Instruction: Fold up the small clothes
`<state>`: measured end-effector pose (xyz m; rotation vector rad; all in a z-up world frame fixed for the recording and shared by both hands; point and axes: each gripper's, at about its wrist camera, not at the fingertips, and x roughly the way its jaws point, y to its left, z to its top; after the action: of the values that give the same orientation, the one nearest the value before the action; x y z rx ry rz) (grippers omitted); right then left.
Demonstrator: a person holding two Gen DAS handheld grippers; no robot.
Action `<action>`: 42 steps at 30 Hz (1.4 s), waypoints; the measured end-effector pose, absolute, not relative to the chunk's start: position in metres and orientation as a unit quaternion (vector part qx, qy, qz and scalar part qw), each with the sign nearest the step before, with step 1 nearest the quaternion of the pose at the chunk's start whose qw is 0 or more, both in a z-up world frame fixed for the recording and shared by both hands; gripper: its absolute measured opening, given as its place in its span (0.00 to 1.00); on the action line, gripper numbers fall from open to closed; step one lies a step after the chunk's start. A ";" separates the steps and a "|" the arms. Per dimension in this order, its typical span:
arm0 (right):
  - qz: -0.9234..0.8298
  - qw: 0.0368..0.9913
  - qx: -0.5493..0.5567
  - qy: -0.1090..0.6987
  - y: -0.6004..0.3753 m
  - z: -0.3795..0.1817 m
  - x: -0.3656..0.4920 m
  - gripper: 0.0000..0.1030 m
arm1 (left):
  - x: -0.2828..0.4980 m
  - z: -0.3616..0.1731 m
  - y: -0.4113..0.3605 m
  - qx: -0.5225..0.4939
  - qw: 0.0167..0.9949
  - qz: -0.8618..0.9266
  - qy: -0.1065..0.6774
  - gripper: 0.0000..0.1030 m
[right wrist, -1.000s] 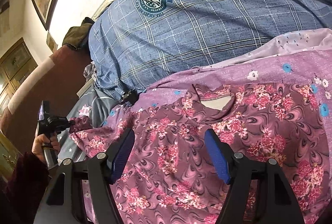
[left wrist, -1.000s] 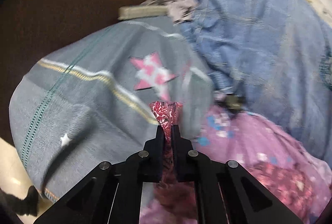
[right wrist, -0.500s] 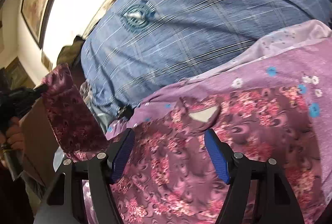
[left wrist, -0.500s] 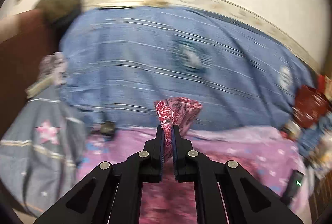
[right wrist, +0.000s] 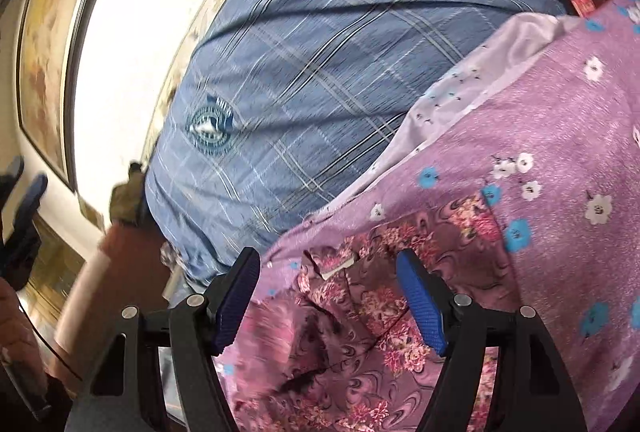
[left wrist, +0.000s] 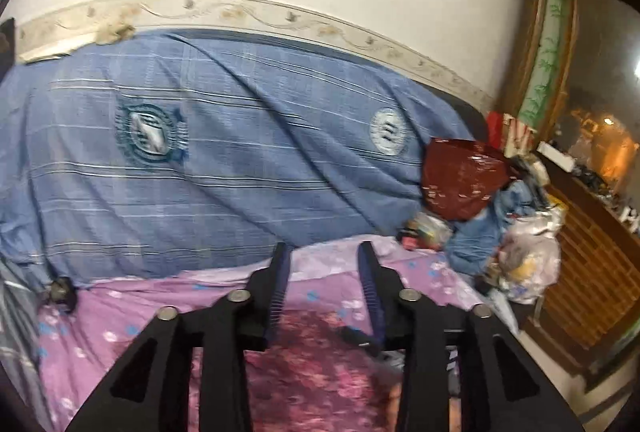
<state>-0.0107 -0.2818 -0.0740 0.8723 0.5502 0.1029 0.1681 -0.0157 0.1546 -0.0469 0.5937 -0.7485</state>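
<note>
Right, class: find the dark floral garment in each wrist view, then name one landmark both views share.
Left wrist view: the dark floral garment lies at bottom centre, on the purple sheet behind the claw arms.
Right wrist view: it lies at bottom centre-right, partly between the claw fingers.
Shared landmark: the round teal crest on the blue checked blanket.

big blue plaid blanket (left wrist: 224, 168) across the middle, purple flowery sheet (right wrist: 560, 136) lower right, dark red bag (left wrist: 460, 176) at right, framed picture (right wrist: 44, 44) upper left
</note>
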 end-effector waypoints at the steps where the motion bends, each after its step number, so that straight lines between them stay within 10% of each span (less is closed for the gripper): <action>1: 0.050 0.866 0.418 0.270 -0.284 -0.075 -0.009 0.71 | 0.169 0.149 -0.004 -0.019 0.892 -0.344 0.292 0.38; 17: -0.002 0.824 0.383 0.417 -0.251 -0.145 0.070 0.57 | 0.168 -0.095 0.175 -0.018 0.843 -0.034 0.537 0.38; 19: 0.034 0.811 0.383 0.441 -0.237 -0.146 0.076 0.07 | 0.163 -0.114 0.180 -0.022 0.833 -0.033 0.552 0.39; 33: -0.043 0.851 0.258 0.455 -0.263 -0.108 0.015 0.07 | 0.143 -0.110 0.172 -0.021 0.851 0.012 0.525 0.40; 39: -0.058 0.852 0.289 0.432 -0.285 -0.102 -0.003 0.31 | 0.131 -0.108 0.166 -0.018 0.857 0.020 0.515 0.39; 42: -0.036 0.876 0.262 0.404 -0.268 -0.090 -0.004 0.40 | 0.126 -0.106 0.156 -0.007 0.864 0.019 0.504 0.56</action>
<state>-0.0040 -0.2682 -0.0896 0.5477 0.8424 -0.0759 0.1260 0.1560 -0.1057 -0.0144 1.0555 0.0403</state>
